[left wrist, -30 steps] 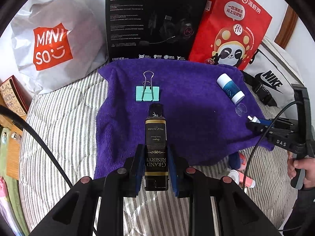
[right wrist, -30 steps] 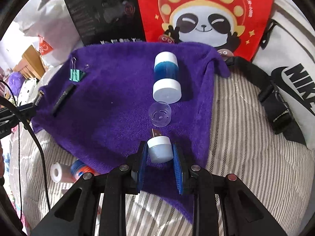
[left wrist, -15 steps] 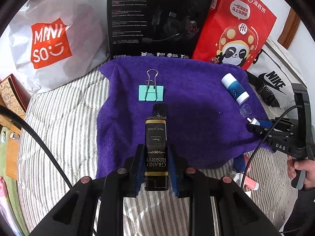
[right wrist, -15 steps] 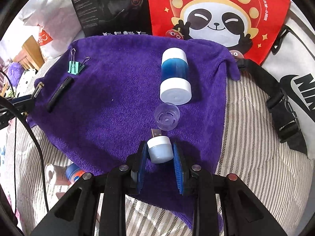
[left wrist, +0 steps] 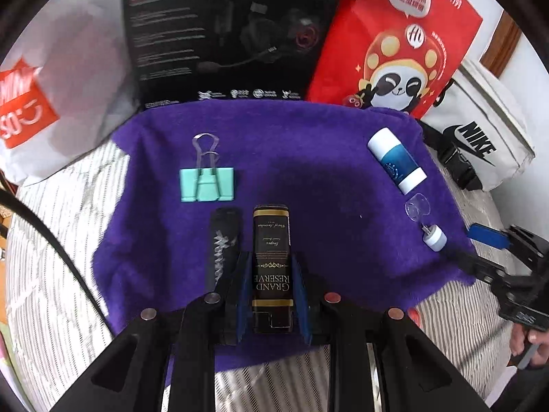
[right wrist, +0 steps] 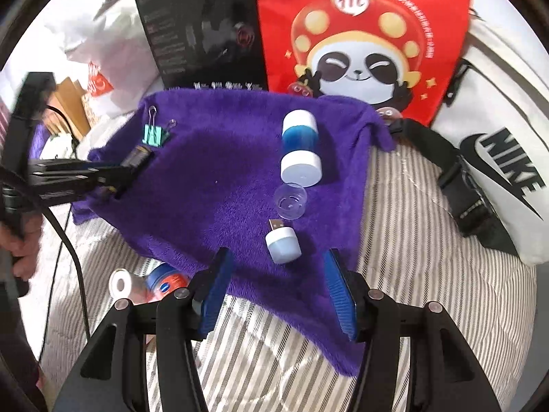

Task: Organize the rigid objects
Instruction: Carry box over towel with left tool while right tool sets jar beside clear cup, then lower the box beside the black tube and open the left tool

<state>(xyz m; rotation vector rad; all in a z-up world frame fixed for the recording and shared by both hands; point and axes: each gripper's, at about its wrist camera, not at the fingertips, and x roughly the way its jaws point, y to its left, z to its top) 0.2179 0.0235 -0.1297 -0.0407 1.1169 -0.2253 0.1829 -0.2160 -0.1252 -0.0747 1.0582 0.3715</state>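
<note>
My left gripper is shut on a black "Grand Reserve" box, held low over the purple towel just below a teal binder clip. A dark flat strip lies left of the box. My right gripper is open; a small white-and-blue USB light lies on the towel between its blue pads, untouched. Above it lie a clear cap and a blue-and-white bottle. The left gripper and box show at the left in the right wrist view.
A black headset box, a red panda bag, a white Miniso bag and a white Nike bag stand around the towel's far side. A white roll and a blue-orange container lie on the striped bedding.
My right gripper has opened and let go of the USB light, which now lies on the towel, and pulled back a little. My left gripper has moved forward with the box toward the binder clip.
</note>
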